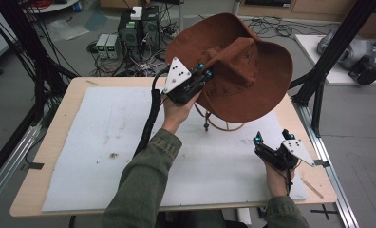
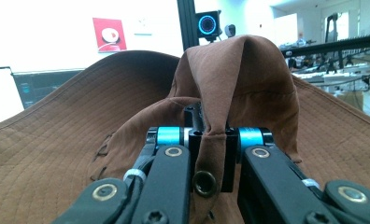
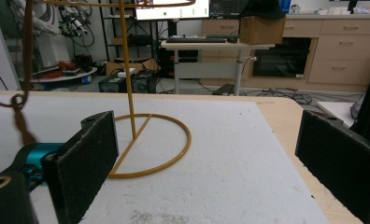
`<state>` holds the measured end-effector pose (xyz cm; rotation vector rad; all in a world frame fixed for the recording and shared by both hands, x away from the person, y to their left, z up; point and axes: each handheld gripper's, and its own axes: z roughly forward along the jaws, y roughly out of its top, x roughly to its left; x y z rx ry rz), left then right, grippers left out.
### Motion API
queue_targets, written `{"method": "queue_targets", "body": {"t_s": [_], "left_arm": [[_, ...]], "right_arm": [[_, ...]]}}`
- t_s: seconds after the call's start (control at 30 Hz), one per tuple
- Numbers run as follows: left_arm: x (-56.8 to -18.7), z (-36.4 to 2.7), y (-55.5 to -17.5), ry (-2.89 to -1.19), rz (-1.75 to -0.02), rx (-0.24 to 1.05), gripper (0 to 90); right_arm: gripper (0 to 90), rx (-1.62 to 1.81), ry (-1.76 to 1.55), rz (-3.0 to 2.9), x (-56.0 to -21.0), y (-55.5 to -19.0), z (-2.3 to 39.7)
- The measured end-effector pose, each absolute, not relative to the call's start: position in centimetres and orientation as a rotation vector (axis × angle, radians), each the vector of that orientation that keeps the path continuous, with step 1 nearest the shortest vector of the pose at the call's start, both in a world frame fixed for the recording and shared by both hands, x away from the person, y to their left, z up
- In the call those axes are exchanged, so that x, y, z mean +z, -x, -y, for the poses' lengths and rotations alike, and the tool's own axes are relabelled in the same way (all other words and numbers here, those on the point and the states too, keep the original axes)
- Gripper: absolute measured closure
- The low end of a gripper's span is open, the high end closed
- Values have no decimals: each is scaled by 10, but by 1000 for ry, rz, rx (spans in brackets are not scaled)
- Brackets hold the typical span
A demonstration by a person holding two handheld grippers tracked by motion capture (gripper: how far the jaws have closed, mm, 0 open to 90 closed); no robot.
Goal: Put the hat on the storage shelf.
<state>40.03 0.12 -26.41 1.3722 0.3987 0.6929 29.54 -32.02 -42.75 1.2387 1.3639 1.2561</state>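
Note:
A brown wide-brimmed hat (image 1: 245, 71) hangs tilted above the far middle of the table. My left gripper (image 1: 204, 70) is shut on a fold of its crown; in the left gripper view the fabric (image 2: 239, 79) is pinched between the jaws of my left gripper (image 2: 210, 140). Under the hat a yellow wire stand (image 1: 226, 126) rests on the white board, and the hat's cord (image 1: 206, 124) dangles beside it. My right gripper (image 1: 271, 137) hovers low at the right, open with nothing in it. In the right gripper view the stand's ring base (image 3: 150, 144) lies ahead of my right gripper (image 3: 206, 149).
A white foam board (image 1: 105, 142) covers most of the wooden table (image 1: 58, 123). A black frame post (image 1: 328, 52) slants up at the right edge. Boxes of electronics and cables (image 1: 134, 33) lie on the floor beyond the far edge.

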Motion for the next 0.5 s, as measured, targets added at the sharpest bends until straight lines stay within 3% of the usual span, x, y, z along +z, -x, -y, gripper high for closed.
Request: {"method": "queue_targets", "body": {"t_s": [0.5], "left_arm": [[-245, 27, -426, -1363, -390, 677, 868]], "right_arm": [[51, 1259, -1244, -1361, -428, -297, 321]]}}
